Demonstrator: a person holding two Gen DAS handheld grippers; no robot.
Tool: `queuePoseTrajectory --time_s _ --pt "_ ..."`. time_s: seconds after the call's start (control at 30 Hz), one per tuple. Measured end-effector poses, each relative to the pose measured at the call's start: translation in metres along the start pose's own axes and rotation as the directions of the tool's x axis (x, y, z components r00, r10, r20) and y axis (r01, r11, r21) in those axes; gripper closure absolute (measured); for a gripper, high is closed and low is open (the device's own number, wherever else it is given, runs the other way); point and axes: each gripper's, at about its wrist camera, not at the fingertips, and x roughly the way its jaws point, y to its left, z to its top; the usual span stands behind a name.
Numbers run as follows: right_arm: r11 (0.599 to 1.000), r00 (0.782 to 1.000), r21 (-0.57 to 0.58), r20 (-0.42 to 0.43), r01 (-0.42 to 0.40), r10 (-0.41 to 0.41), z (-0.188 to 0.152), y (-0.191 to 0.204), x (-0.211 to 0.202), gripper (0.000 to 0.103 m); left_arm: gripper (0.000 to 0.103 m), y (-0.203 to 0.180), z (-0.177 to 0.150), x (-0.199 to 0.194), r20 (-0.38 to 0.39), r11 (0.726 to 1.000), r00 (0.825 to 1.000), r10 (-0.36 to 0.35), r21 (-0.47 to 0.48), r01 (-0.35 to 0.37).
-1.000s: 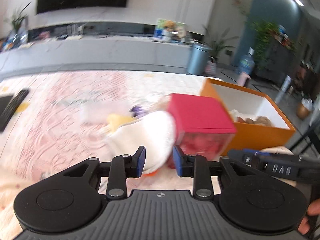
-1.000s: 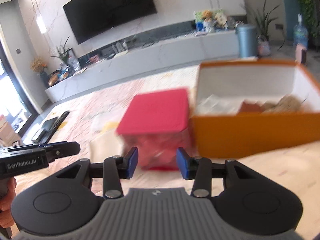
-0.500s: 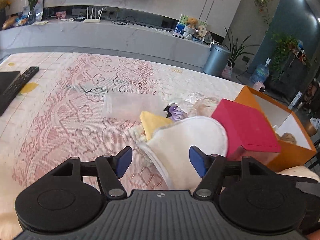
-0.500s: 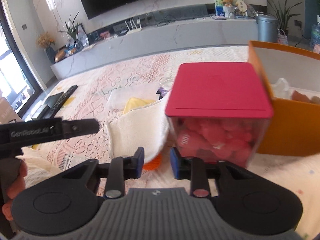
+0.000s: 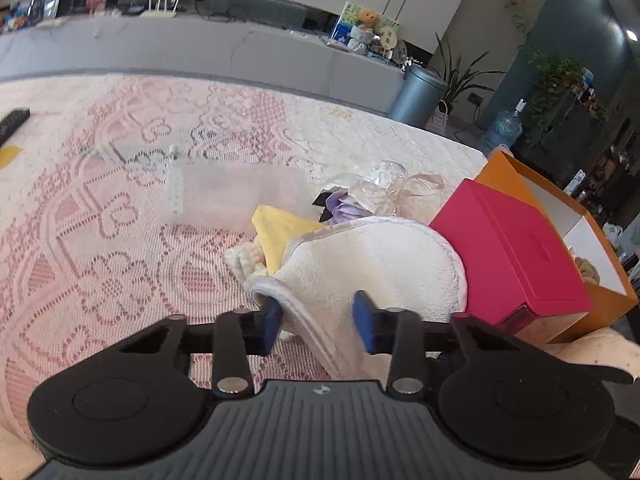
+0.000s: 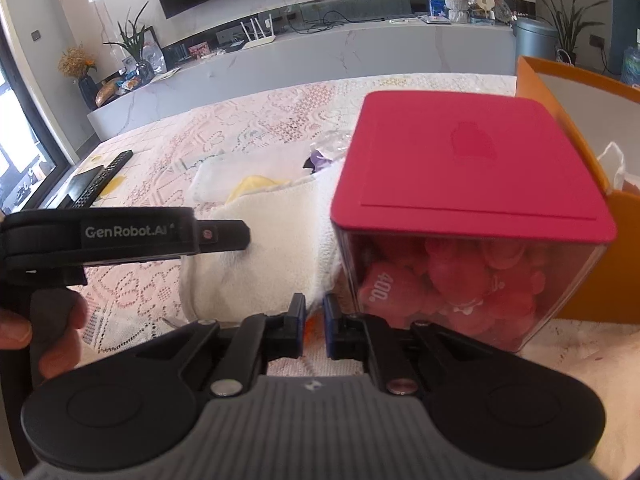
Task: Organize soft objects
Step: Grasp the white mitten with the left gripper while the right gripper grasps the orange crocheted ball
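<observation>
A white fluffy cloth (image 5: 372, 256) lies on the lace tablecloth against a clear box with a red lid (image 5: 508, 248). My left gripper (image 5: 318, 318) is low over the cloth's near trimmed edge, which lies between the closing jaws. A yellow cloth (image 5: 280, 232) pokes out behind the white one. In the right wrist view my right gripper (image 6: 314, 320) is shut at the near corner of the white cloth (image 6: 260, 272), beside the box (image 6: 460, 168) of red soft pieces. I cannot tell whether that corner is pinched. A small orange thing (image 6: 310, 330) shows under it.
An open orange box (image 5: 600, 304) stands right of the red-lidded box. A purple flower in clear wrap (image 5: 348, 208) and a clear pouch (image 5: 232, 192) lie beyond the cloths. A remote (image 6: 104, 180) lies far left. A hand (image 6: 40, 332) holds the left device's housing (image 6: 124, 236).
Both grippers came down and nearer to the white cloth. The left jaws spread wide, then narrowed around the cloth's edge. The right jaws went from open to shut.
</observation>
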Motion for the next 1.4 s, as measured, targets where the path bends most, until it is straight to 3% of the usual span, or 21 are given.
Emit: queuePoseTrajectory --time_s 0.1,0.37,0.57,0.67,0.73,0.83,0.93,1.0,1.07,1.27,1.33,1.4 --pt "1.000 1.000 0.008 -0.001 0.001 -0.001 0.001 -0.002 0.001 0.095 0.097 -0.008 -0.003 -0.009 0.047 0.998 0.998 0.031 0.045 -0.033" --pt "1.000 0.999 -0.014 0.036 -0.020 0.020 0.002 0.003 -0.014 0.095 0.099 -0.023 -0.005 -0.060 0.219 0.984 0.970 0.106 0.118 -0.134" --pt "0.998 0.998 -0.044 0.045 -0.036 0.038 -0.002 0.012 -0.019 0.090 0.099 0.004 -0.002 -0.095 0.237 0.965 0.939 0.251 0.012 -0.261" --pt "0.997 0.998 -0.050 0.033 -0.050 0.052 -0.006 0.015 -0.018 0.089 0.099 0.018 -0.007 -0.101 0.191 0.950 0.931 0.311 -0.047 -0.308" --pt "0.996 0.998 -0.065 0.024 -0.062 0.064 -0.007 0.019 -0.016 0.081 0.099 0.026 -0.009 -0.097 0.106 0.941 0.936 0.336 -0.067 -0.331" --pt "0.993 0.997 -0.093 0.013 -0.071 0.072 -0.010 0.024 -0.015 0.079 0.097 0.037 -0.011 -0.089 0.009 0.951 0.953 0.302 -0.080 -0.300" --pt "0.992 0.997 -0.106 0.004 -0.075 0.075 -0.012 0.026 -0.014 0.079 0.088 0.041 -0.011 -0.090 0.003 0.962 0.965 0.262 -0.076 -0.261" --pt "0.991 0.997 -0.108 -0.001 -0.073 0.074 -0.012 0.027 -0.013 0.077 0.062 0.043 -0.013 -0.090 -0.001 0.970 0.973 0.231 -0.071 -0.231" --pt "0.992 0.997 -0.105 -0.005 -0.073 0.073 -0.013 0.028 -0.011 0.073 0.044 0.042 -0.013 -0.085 -0.032 0.971 0.973 0.228 -0.068 -0.230" --pt "0.987 0.996 -0.135 -0.025 -0.084 0.082 -0.014 0.035 -0.003 0.067 0.044 0.047 -0.015 -0.060 -0.161 0.946 0.938 0.306 -0.061 -0.319" --pt "0.985 0.996 -0.147 -0.030 -0.088 0.085 -0.015 0.038 0.001 0.065 0.049 0.047 -0.016 -0.055 -0.191 0.942 0.928 0.320 -0.040 -0.333" --pt "0.983 0.996 -0.158 -0.035 -0.092 0.087 -0.015 0.040 0.005 0.065 0.064 0.046 -0.018 -0.048 -0.228 0.936 0.912 0.340 -0.014 -0.352"
